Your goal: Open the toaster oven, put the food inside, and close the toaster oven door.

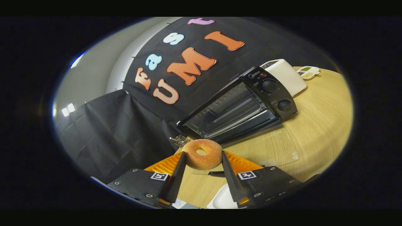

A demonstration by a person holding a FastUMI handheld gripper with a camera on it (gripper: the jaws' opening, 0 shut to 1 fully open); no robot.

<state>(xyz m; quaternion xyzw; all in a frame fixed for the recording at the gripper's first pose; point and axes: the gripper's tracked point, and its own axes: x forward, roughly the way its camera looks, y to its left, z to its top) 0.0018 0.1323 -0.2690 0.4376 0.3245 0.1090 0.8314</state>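
A sugared doughnut (202,154), pale orange with a hole in its middle, sits clamped between the two fingers of the hand-held gripper (203,157). One fingertip presses on each side of it, so the gripper is closed on the doughnut and holds it above the counter (314,125), which has a light wood-grain top.

Beyond the doughnut stands the toaster oven (241,106), black, with a glass door (229,114) whose panel shows the wire rack and heating rods inside. The door appears closed, its handle bar running along the glass. To the right of the door is the control panel with two round black knobs (270,85), one above the other, and a small red light near the top.

Just to the left of the doughnut, near the oven's lower corner, lies a small metal wire piece (179,140) on the counter; what it is cannot be told. Below the doughnut, between the fingers, a thin dark stick-like thing (216,173) lies on the counter, and nearer still is the rim of a white dish (223,198).

Behind the toaster oven stands a white boxy appliance (287,77), touching or nearly touching the oven's far side. Farther off on the counter is a small white tray (308,72) with compartments holding greenish and tan contents. Black cloth (119,131) hangs behind the counter.
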